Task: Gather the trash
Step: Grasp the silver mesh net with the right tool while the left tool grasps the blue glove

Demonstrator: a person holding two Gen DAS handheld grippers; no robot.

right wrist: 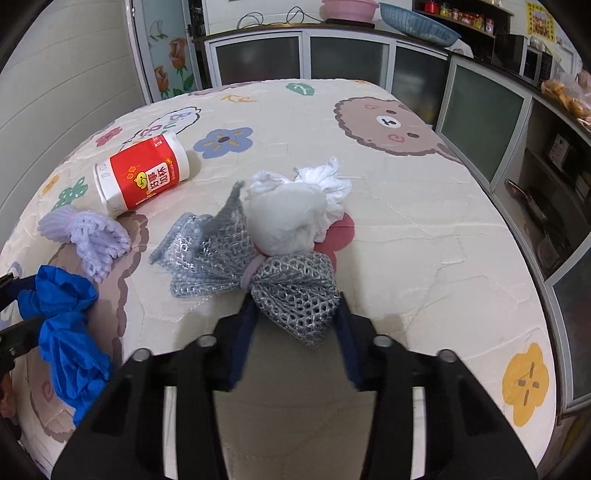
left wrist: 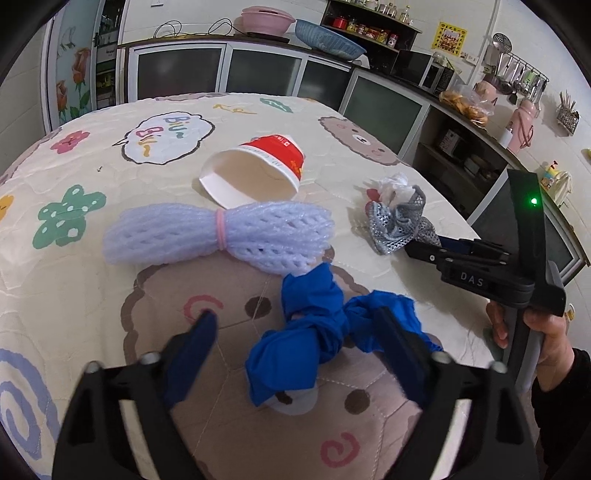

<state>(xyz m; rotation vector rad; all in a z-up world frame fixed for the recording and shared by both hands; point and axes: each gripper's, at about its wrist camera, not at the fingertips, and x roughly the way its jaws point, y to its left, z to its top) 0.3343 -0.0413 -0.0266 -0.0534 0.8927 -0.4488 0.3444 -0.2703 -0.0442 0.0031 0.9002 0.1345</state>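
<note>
Left wrist view, nearest first: the left gripper is lowered over the knotted blue plastic bag lying on the cartoon-print tablecloth. Its jaws straddle the bag. The right finger lies against the bag's crumpled right end; the left finger stands clear of it with bare cloth between. Not clamped; the bag rests on the cloth.

Just beyond the bag: a lavender foam net bundled at the middle with a pink band, lying flat. Behind that, touching or nearly touching the net, a red-and-white paper cup on its side, mouth toward the camera.

Right wrist view: the right gripper is clenched on the near end of the grey mesh bundle; both blue pads press the mesh, which bulges between them. The bundle is cinched by a band and rests on the cloth. Against its far side sits a tied white plastic bag.

In the left view the same gripper shows at the right edge, gripped by a hand in a dark sleeve.

Farthest: glass-fronted cabinets along the wall, a pink basin and a blue basket on top.
</note>
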